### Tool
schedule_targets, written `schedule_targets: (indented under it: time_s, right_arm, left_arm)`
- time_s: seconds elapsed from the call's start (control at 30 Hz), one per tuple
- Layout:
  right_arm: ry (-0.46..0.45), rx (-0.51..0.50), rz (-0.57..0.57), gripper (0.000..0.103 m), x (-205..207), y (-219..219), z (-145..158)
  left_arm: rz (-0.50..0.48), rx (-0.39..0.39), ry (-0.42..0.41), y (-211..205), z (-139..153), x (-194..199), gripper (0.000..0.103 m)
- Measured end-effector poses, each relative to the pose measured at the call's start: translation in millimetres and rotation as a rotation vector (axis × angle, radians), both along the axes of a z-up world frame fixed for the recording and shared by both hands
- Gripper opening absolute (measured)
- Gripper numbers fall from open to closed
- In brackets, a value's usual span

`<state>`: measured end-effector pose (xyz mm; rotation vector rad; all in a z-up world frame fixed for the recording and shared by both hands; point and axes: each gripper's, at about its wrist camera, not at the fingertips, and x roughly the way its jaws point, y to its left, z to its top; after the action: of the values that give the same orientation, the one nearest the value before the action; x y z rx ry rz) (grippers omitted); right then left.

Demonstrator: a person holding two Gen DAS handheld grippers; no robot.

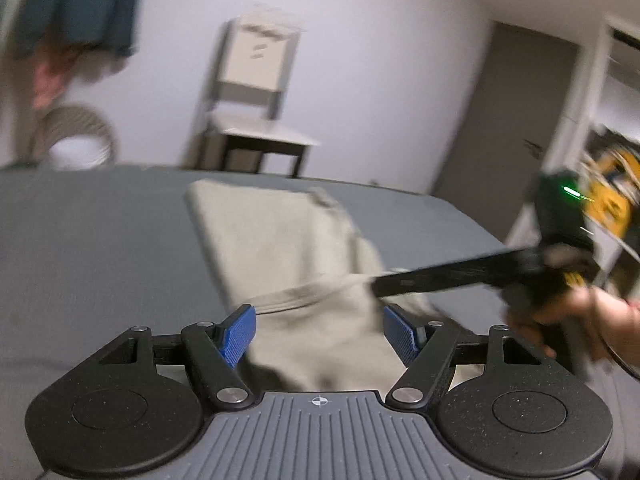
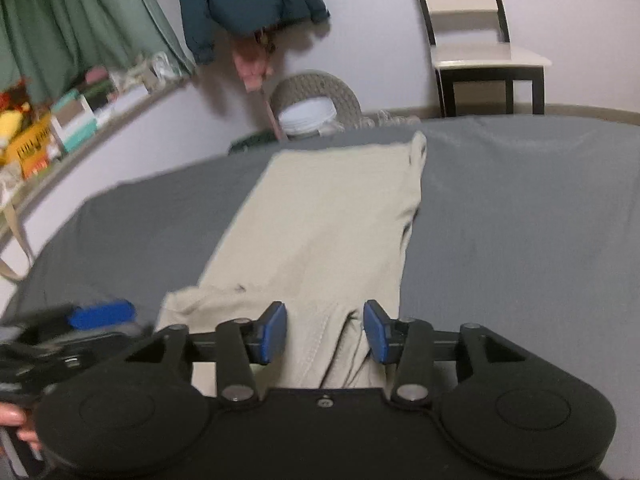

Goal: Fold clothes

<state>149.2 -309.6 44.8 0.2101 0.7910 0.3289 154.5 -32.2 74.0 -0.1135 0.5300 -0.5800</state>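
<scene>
Trousers (image 2: 332,216) flat on bed (image 2: 520,220) — both grippers' jaws apart, unclamped.

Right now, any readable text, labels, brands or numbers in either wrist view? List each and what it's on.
None can be read.
Orange box on the shelf: dark print on its front, too blurred to read.
Yellow item on the shelving behind the right gripper: dark markings, blurred out.
Chair back: small dark marks, not legible.
Beige garment: no print visible.
</scene>
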Motion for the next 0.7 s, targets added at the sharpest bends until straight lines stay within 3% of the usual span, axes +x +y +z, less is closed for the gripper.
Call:
schedule_targets:
  time_s: [0.1,0.13,0.17,0.37,0.5,0.6,0.67,0.7]
  right_arm:
    - [-0.01,-0.009,0.02,0.034,2.6,3.0,-1.0]
    - [-0.021,-0.008,0.028,0.023,2.5,3.7,-0.3]
    - [-0.022,-0.001,0.032,0.019,2.8,4.7,0.8]
    - [-0.092,-0.065,0.06,0.01,-5.3,14.9,11.9]
    - [-0.108,-0.046,-0.011,0.01,-1.8,9.1,14.3]
    - [-0.026,-0.041,-0.026,0.016,7.0,8.8,5.2]
    - [-0.016,-0.045,-0.008,0.039,7.9,10.7,4.0]
    - [-0.011,-0.047,0.002,0.044,8.3,11.6,3.4]
  left_arm:
    - [-0.047,0.049,-0.042,-10.6,4.9,-7.5,0.071]
    - [-0.065,0.052,-0.044,-12.0,5.3,-8.2,0.071]
    - [-0.078,0.055,-0.039,-13.1,4.8,-8.5,0.072]
    - [-0.12,0.078,-0.013,-13.3,0.2,-15.8,0.072]
    - [-0.138,0.102,0.031,-13.1,-3.1,-17.1,0.072]
    - [-0.142,0.142,0.056,-16.2,-7.4,-20.7,0.072]
    - [-0.142,0.152,0.07,-16.8,-8.1,-21.8,0.072]
    - [-0.142,0.15,0.074,-16.0,-8.0,-22.9,0.072]
